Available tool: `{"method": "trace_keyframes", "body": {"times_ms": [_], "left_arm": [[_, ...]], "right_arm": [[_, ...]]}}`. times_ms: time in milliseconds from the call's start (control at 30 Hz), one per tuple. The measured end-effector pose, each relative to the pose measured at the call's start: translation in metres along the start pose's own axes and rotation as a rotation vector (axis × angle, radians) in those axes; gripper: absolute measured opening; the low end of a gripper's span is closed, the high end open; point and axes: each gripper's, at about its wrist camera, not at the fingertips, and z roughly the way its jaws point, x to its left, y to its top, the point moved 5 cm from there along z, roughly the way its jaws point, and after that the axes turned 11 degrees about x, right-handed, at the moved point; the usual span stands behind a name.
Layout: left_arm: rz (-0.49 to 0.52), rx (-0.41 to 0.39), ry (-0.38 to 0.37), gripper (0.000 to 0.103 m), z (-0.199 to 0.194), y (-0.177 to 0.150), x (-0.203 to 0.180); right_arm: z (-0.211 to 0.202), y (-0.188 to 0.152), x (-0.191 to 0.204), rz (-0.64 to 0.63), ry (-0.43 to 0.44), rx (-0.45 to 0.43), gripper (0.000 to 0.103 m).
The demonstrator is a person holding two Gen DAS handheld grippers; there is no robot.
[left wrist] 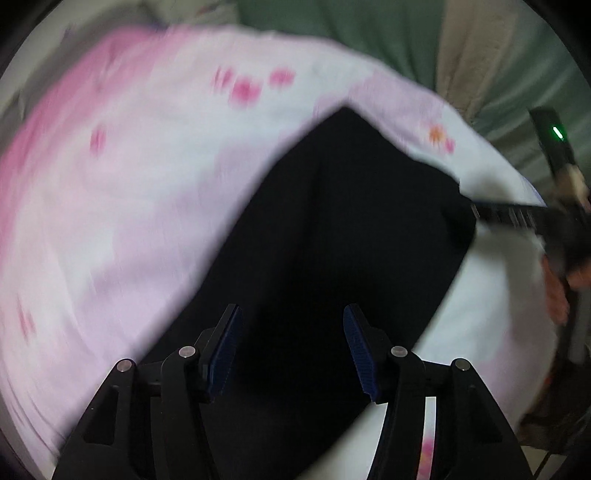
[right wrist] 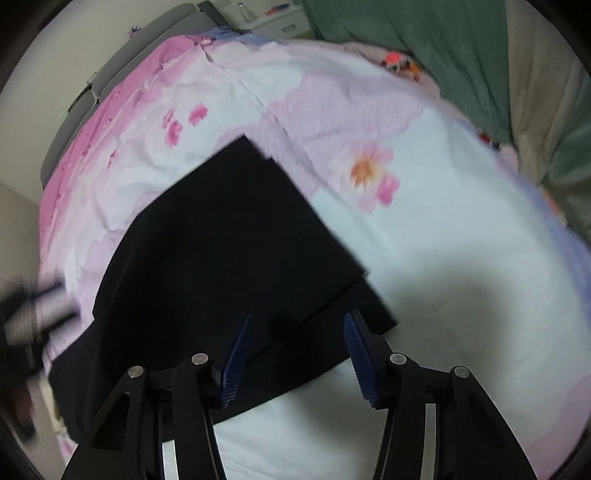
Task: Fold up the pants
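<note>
Pants lie dark and flat on the bed sheet in the left wrist view, running from the bottom of the picture up to a pointed corner near the middle top. That sheet is white and pink with small pink flowers, and it looks smeared and blurry on the left side. The left gripper hangs over the near part of the black cloth with its two blue pads wide apart, and nothing sits between them. Off to the right edge, the right gripper reaches in toward the far side of the pants, with a hand behind it; it is too blurry there to tell if it touches the cloth. A green curtain hangs behind the bed. In the right wrist view, the pants look folded, with a top layer lying over a lower layer that sticks out at the near right corner. They rest on the flowered bed sheet, toward the left side of the bed. The right gripper is over the near edge of the cloth, its blue pads spread wide and holding nothing. A blurry dark shape at the left edge may be the left gripper. The green curtain shows at the top right.
</note>
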Motion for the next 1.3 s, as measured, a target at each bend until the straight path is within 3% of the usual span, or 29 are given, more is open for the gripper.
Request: {"method": "trace_keyframes", "body": {"times_ms": [133,233,267,300,333,433,567,667,767,833,900,1067,1167,1300], "left_arm": [[-0.157,0.085,-0.024,0.056,0.013,-0.054,0.004],[-0.258,0.105,-0.036,0.056,0.012,-0.08,0.007],[-0.274,0.107,-0.035,0.055,0.012,-0.086,0.007],[-0.298,0.108,-0.032,0.055,0.009,-0.093,0.007],[-0.311,0.106,-0.028,0.055,0.006,-0.098,0.005],[-0.338,0.086,-0.01,0.055,-0.006,-0.11,-0.001],[-0.394,0.049,-0.007,0.055,-0.02,-0.126,-0.005],[-0.432,0.019,-0.006,0.055,-0.03,-0.139,-0.011],[-0.44,0.002,0.007,0.056,-0.035,-0.151,-0.018],[-0.448,-0.008,0.009,0.056,-0.039,-0.163,-0.018],[-0.471,-0.029,0.005,0.056,-0.047,-0.179,-0.014],[-0.567,-0.085,-0.002,0.056,-0.077,-0.238,0.02],[-0.63,-0.118,0.021,0.056,-0.087,-0.279,0.049],[-0.728,-0.139,0.041,0.057,-0.096,-0.358,0.105]], "right_arm": [[0.029,0.007,-0.008,0.065,0.055,0.056,0.052],[0.043,0.015,-0.007,0.083,0.068,0.076,0.052],[0.047,0.018,-0.004,0.071,0.054,0.083,0.047],[0.049,0.019,-0.003,0.063,0.03,0.087,0.022],[0.049,0.02,-0.001,0.051,-0.005,0.087,0.005],[0.035,0.017,0.004,0.054,-0.028,0.068,0.004],[-0.016,-0.002,0.0,0.064,-0.043,-0.029,0.003],[-0.023,-0.011,-0.01,0.037,-0.087,-0.016,0.003],[-0.013,-0.01,-0.004,-0.035,-0.095,0.022,0.012],[-0.02,-0.013,0.0,-0.073,-0.166,0.013,0.043],[-0.041,-0.021,0.006,-0.102,-0.216,-0.051,0.053],[-0.085,-0.052,0.033,-0.163,-0.192,-0.078,0.053],[-0.102,-0.084,0.08,-0.244,-0.143,-0.081,0.053],[-0.105,-0.134,0.144,-0.365,-0.125,-0.073,0.053]]}}
